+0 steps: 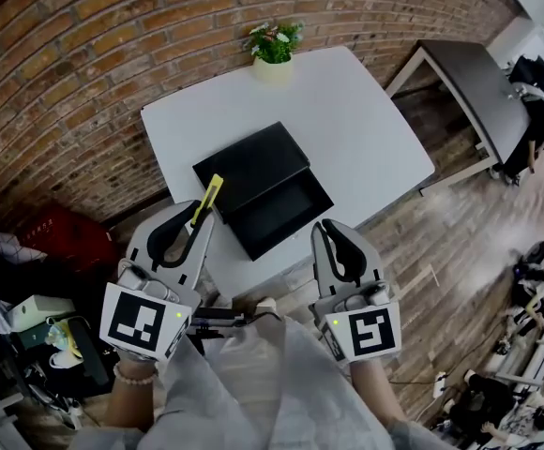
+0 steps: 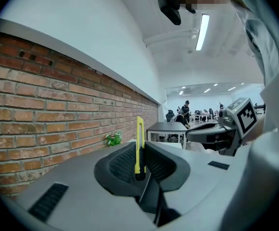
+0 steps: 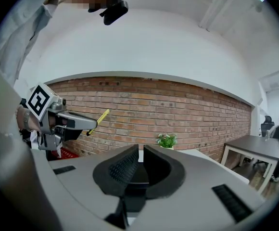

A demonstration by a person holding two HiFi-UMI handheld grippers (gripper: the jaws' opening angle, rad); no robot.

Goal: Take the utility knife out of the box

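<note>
A yellow utility knife [image 1: 209,195] sticks up and forward from my left gripper [image 1: 201,217], which is shut on its lower end and raised near the table's front left corner. In the left gripper view the knife [image 2: 139,146] stands upright, clamped between the pads. The open black box [image 1: 283,206] lies on the white table [image 1: 356,129], its black lid [image 1: 249,162] lying against it on the far side. My right gripper [image 1: 327,229] hangs by the table's front edge, its jaws together with nothing in them [image 3: 140,150]. The right gripper view shows the knife [image 3: 98,121] off to the left.
A potted plant [image 1: 274,45] stands at the table's far edge against the brick wall. A dark table [image 1: 474,82] is at the right, with people seated beyond it. A red crate [image 1: 58,234] and clutter lie on the floor to the left.
</note>
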